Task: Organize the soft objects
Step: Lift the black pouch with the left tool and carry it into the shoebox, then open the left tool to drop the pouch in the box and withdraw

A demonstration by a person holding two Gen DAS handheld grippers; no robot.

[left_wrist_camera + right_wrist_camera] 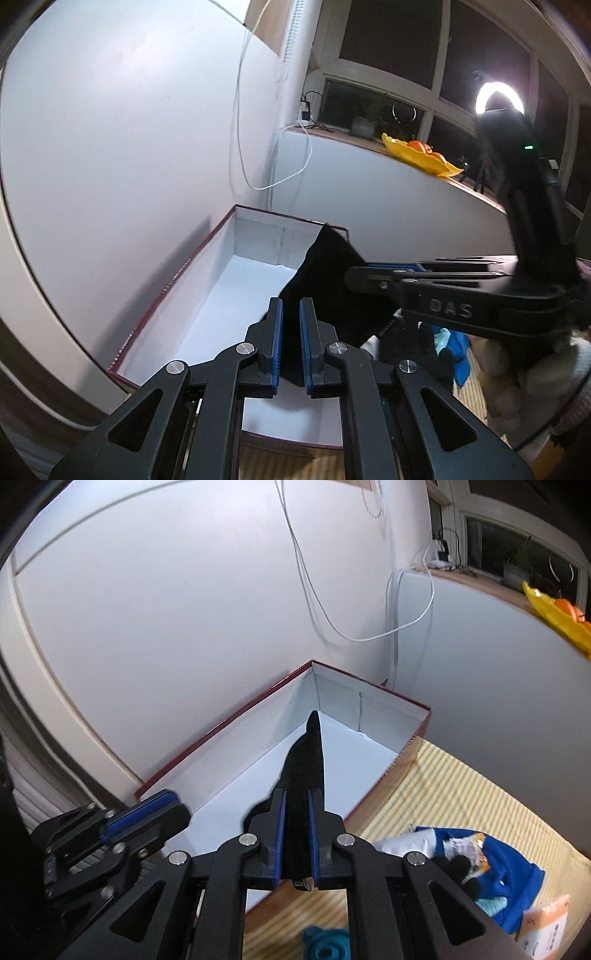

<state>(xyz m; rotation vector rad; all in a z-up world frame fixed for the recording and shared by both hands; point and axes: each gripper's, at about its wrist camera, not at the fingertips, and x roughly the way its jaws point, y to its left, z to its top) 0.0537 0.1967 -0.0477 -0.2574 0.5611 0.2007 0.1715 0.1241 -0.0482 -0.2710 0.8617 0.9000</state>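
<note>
My left gripper (291,341) and right gripper (296,836) both pinch the black cloth (328,280), held above the open box (373,686) near the wall; its white inside is free. "DAS" stands on the right gripper.

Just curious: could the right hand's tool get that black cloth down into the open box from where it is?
Probably yes. The black cloth already hangs over the open box, which looks empty, with nothing between them.

hidden: box (177,291) near corner behind left gripper (291,328) | cut off: blue cloth (513,890) by gripper arm | blurred: sill bowl (421,157)
</note>
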